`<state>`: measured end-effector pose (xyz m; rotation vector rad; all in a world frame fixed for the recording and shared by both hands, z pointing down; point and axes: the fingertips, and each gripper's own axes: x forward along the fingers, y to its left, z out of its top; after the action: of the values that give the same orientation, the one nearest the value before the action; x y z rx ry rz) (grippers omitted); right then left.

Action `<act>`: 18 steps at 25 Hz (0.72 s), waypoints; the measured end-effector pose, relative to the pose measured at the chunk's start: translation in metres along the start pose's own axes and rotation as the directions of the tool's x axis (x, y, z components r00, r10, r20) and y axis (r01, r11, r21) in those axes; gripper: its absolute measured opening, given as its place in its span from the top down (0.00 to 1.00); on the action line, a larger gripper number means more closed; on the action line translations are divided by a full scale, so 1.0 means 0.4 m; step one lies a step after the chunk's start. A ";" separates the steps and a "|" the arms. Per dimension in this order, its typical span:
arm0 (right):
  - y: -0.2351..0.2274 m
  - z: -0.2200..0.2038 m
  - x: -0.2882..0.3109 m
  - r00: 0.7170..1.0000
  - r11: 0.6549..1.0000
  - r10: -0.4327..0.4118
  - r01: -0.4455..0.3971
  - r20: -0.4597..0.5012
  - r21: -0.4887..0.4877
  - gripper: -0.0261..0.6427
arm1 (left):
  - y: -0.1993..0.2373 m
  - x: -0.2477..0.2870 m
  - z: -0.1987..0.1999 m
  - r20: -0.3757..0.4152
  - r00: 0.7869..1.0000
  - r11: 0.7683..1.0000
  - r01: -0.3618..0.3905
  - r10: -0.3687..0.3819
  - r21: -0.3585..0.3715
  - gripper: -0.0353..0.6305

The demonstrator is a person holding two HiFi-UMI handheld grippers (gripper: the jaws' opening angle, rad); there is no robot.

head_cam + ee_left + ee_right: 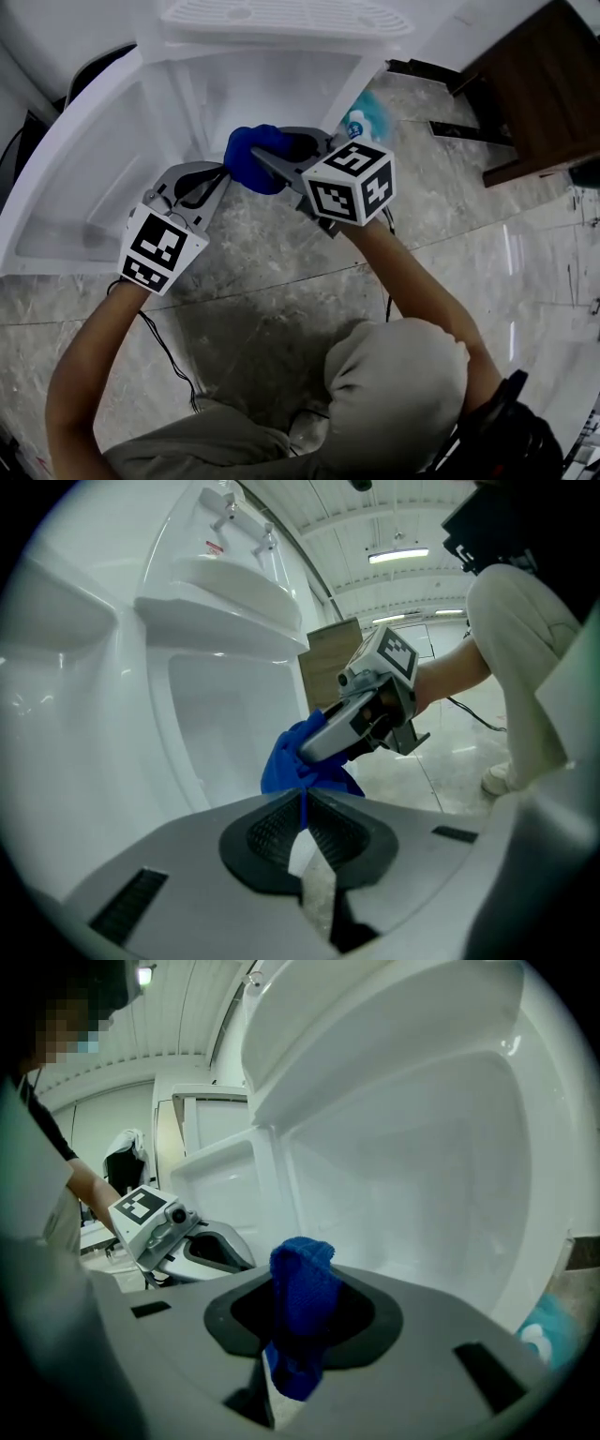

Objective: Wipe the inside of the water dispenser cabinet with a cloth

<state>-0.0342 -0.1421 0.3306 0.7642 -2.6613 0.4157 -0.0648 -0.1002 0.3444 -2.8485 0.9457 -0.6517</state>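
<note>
1. Nearest, a grey-trousered knee (394, 384) is seen above the marble floor (281, 262).
2. The left gripper (220, 174) is held at the left. Its jaws are closed together, and a thin edge of the blue cloth (249, 159) is pinched at their tips.
3. The right gripper (272, 167) is clamped on the blue cloth, and a fold is seen standing up between its jaws.
4. The blue cloth is held bunched between both grippers, at the mouth of the open white water dispenser cabinet (103, 150).
5. A teal-and-white object (366, 117), too blurred to be identified, is seen just right of the cabinet.
6. Dark wooden furniture (534, 75) is seen at the far right.
</note>
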 end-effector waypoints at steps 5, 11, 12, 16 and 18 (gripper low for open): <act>0.044 0.010 0.007 0.998 0.998 0.066 -0.066 -0.019 0.004 0.83 | 0.018 0.002 0.030 0.045 0.999 1.000 -0.011 0.010 0.017 0.74; 0.101 0.022 0.025 0.985 0.985 0.172 -0.171 -0.006 0.035 0.83 | -0.008 0.029 0.034 0.045 0.997 0.994 0.064 -0.068 0.087 0.44; 0.102 0.018 0.028 0.984 0.984 0.175 -0.175 -0.011 0.034 0.83 | -0.014 0.033 0.032 0.037 0.996 0.993 0.074 -0.078 0.095 0.44; 0.098 -0.005 0.034 0.982 0.981 0.183 -0.180 -0.039 0.065 0.83 | -0.023 0.042 -0.005 -0.060 0.996 0.984 0.077 -0.068 0.161 0.57; 0.102 -0.007 0.036 0.980 0.977 0.197 -0.193 -0.038 0.089 0.83 | -0.010 0.040 -0.010 -0.066 0.997 0.988 0.059 -0.050 0.145 0.71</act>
<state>-0.0678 -0.1144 0.3315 0.5108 -2.6987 0.5931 -0.0527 -0.1059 0.3547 -2.7470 0.7936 -0.7848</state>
